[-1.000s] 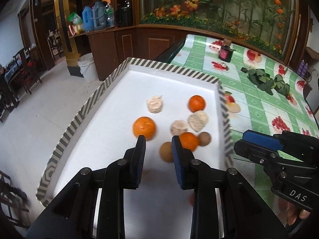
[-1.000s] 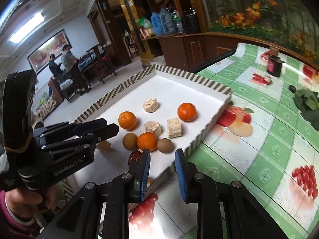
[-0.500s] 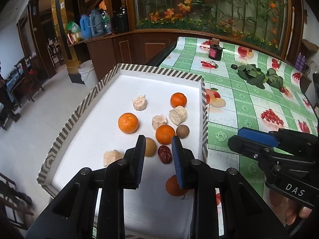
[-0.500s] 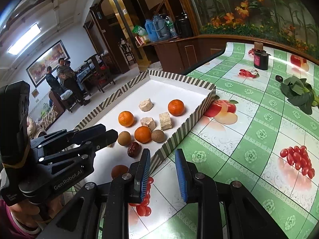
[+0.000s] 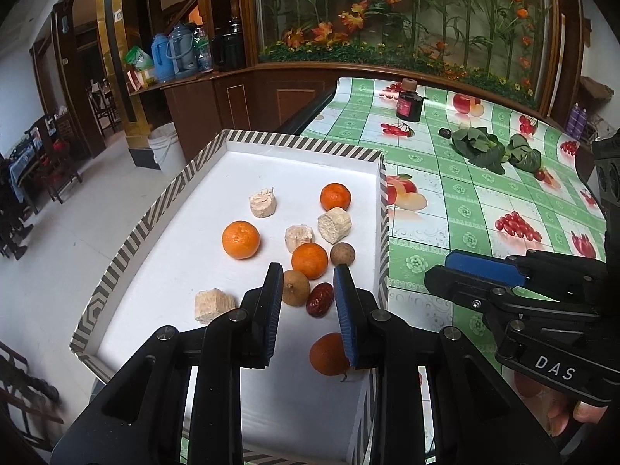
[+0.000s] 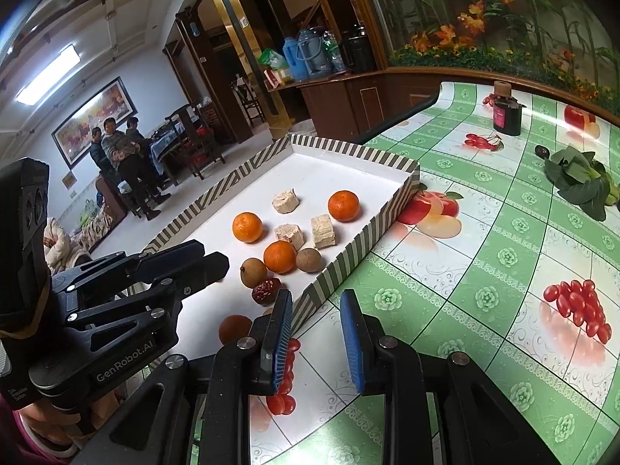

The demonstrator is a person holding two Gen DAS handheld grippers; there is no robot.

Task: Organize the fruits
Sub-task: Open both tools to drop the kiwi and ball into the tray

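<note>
Just beyond left gripper (image 5: 306,283): red date (image 5: 320,299)

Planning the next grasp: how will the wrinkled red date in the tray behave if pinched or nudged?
The red date looks oblong and wrinkled, so it probably rolls less than the round fruits. Its small size suggests lightness. It lies close beside a brown round fruit, which a nudge may disturb.

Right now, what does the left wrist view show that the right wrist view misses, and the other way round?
Left only: a pale chunk near the tray's left wall, and a white bucket on the floor. Right only: people standing by a far table, under a wall painting. Both: the striped tray with oranges, brown fruits, a red date, plus the dark jar and greens on the tablecloth.
</note>
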